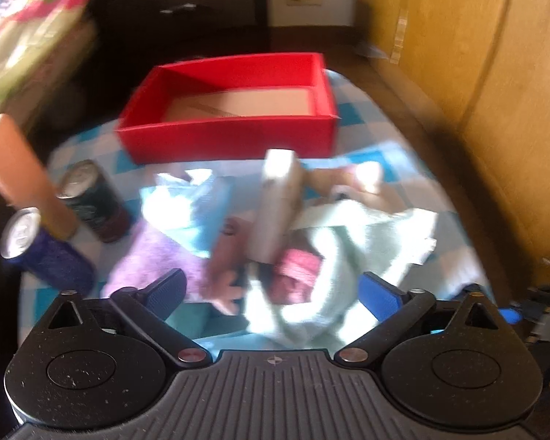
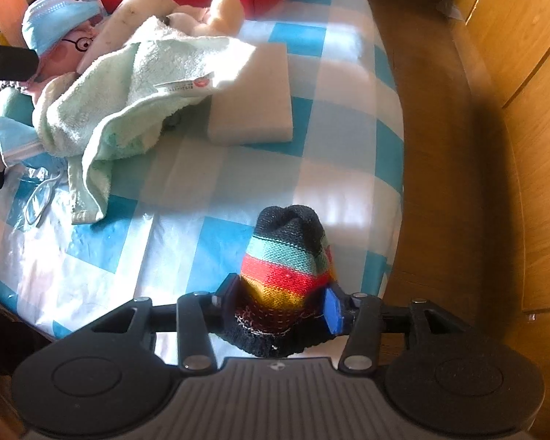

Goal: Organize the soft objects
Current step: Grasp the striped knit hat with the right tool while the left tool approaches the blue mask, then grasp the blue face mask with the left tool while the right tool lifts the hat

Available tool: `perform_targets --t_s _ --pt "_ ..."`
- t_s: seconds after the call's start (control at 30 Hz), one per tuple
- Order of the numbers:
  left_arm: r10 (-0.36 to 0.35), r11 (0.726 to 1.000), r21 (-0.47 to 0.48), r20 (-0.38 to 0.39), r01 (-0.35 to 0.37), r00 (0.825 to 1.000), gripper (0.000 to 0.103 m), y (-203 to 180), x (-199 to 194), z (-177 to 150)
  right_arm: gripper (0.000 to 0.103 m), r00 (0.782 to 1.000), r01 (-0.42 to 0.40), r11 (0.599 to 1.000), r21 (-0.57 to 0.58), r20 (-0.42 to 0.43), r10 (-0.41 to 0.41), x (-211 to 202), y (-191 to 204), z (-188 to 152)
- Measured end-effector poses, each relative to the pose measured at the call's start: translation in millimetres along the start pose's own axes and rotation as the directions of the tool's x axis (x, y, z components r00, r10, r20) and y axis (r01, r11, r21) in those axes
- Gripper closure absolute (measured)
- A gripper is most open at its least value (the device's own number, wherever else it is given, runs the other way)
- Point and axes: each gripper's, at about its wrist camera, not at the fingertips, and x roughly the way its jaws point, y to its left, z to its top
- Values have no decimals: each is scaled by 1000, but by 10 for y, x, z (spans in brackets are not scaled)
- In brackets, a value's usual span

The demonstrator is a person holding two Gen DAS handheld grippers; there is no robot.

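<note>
Striped knit hat (image 2: 288,275) pinched between right gripper (image 2: 280,302) pads, left gripper (image 1: 273,293) spread — empty, above towel (image 1: 348,253).

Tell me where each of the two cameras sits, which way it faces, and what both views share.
Left wrist: rides the left gripper, angled down at the soft pile and the red box beyond; only its open fingers show.
Right wrist: rides the right gripper, looking steeply down at the table's near edge; its fingers squeeze a striped knit hat.
Shared: the red box, the green towel, the checked tablecloth.
</note>
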Motion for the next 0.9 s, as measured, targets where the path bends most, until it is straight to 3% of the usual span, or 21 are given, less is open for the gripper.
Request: perform_targets --t_s 0.1,0.2,0.3,0.37,0.4,0.47,0.57,0.7,0.9 --pt "-57 995 -74 66 62 996 10 191 -161 96 75 1000 11 1000 -19 2 -11 27 22 17" --pt "-22 992 -121 122 37 992 10 364 -277 122 75 1000 -5 1000 -14 8 5 44 -8 -1" --pt "-18 985 -170 97 34 995 15 472 -202 93 68 1000 -18 1000 2 11 17 50 -53 -16" --pt "-40 986 -157 66 50 997 24 474 -143 104 67 1000 -20 1000 3 14 20 49 -55 -11" --pt "-29 988 -147 67 39 997 24 465 -149 122 69 1000 -22 1000 -7 20 22 23 -36 -14" --pt "-6 990 -143 93 19 996 25 487 -193 148 87 999 -39 999 -15 32 40 -3 -33 0" --pt "-16 984 -176 94 32 995 27 603 -191 229 102 994 -98 995 6 39 98 -37 -66 16" --pt "8 976 -218 114 17 993 23 705 -147 394 103 988 -148 989 17 50 147 -90 -48 74" --pt "64 981 -188 36 -56 997 23 667 220 546 103 976 -201 980 -3 87 200 -229 83 214"
